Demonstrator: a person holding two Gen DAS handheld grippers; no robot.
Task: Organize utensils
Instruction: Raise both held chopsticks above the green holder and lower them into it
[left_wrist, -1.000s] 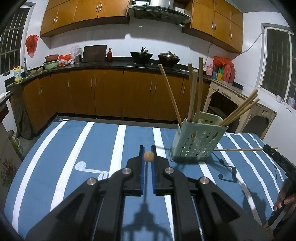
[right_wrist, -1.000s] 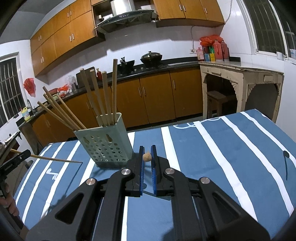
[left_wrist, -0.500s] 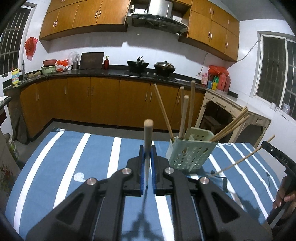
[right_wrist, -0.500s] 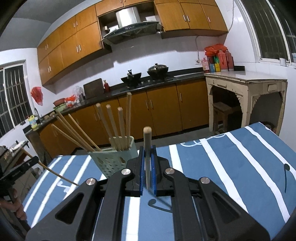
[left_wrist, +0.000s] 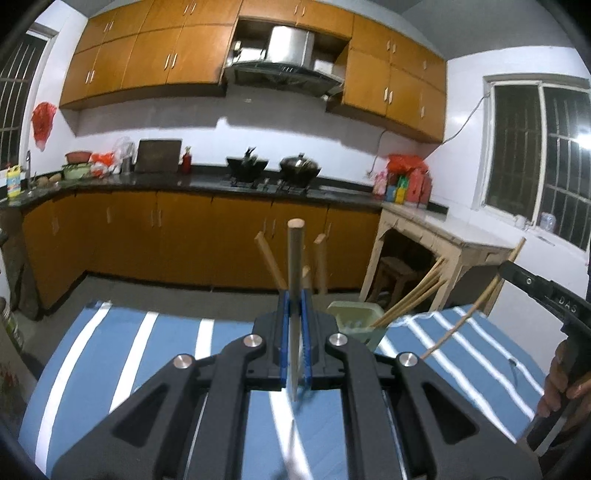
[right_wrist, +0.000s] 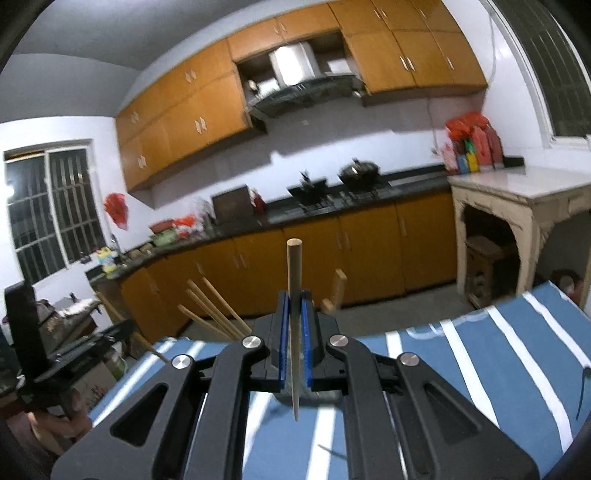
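Two grippers are in view, the left gripper (left_wrist: 294, 321) and the right gripper (right_wrist: 294, 321), and each one clamps one chopstick: one (left_wrist: 295, 280) on the left, one (right_wrist: 294, 295) on the right. There is one green holder (left_wrist: 356, 321) on one striped tablecloth (left_wrist: 147, 354). About six chopsticks (left_wrist: 410, 299) stand in the holder; some are hidden, so the count is not sure. On the stove are two pots (left_wrist: 299, 166).
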